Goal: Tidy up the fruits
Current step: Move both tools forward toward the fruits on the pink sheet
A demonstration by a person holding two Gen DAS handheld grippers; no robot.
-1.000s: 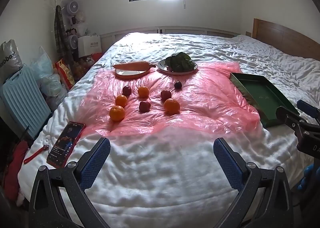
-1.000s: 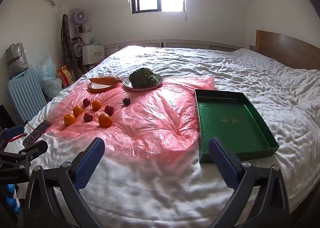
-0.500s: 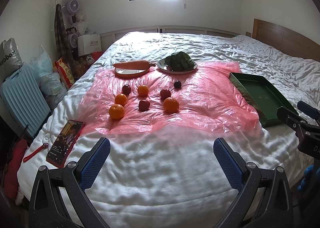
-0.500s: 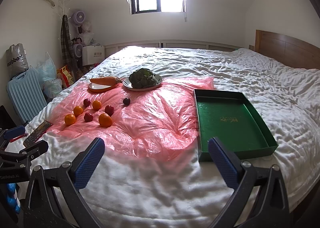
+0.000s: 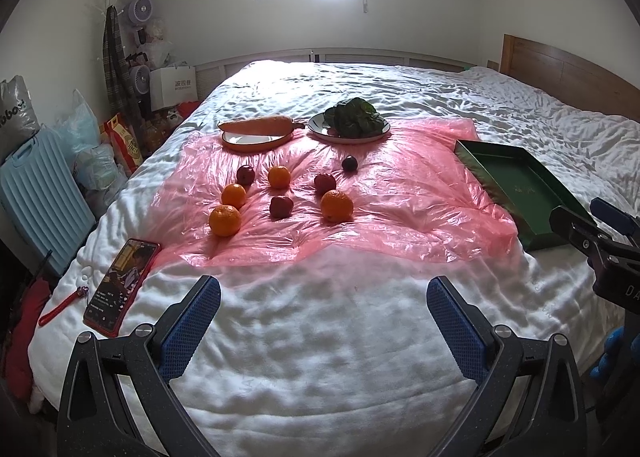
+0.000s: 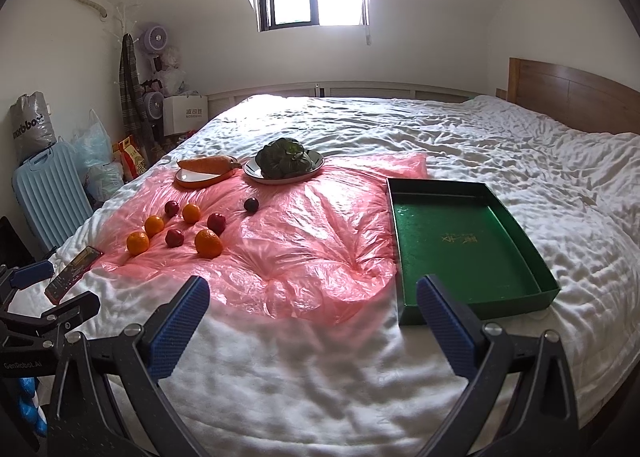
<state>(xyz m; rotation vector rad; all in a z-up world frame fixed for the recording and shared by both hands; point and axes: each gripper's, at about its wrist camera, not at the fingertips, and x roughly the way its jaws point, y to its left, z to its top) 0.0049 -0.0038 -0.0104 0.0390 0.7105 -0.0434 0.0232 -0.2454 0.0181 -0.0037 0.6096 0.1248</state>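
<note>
Several oranges, such as one (image 5: 337, 205) and another (image 5: 224, 220), and several dark red fruits, such as one (image 5: 281, 206) and one (image 6: 251, 204), lie on a pink plastic sheet (image 5: 400, 193) on the bed. An empty green tray (image 6: 460, 241) sits to the right of the sheet, also seen in the left wrist view (image 5: 516, 185). My left gripper (image 5: 324, 297) is open and empty over the white quilt, short of the fruit. My right gripper (image 6: 312, 297) is open and empty near the tray's front corner.
An orange plate with a carrot (image 5: 256, 129) and a plate of green leaves (image 5: 352, 121) stand behind the fruit. A phone (image 5: 120, 289) lies at the bed's left edge. A blue suitcase (image 5: 40, 193) and bags stand on the floor to the left. A wooden headboard (image 6: 568, 97) is on the right.
Both grippers have drawn back and risen slightly; the fruit and tray look a little further away. Nothing on the bed has moved.
</note>
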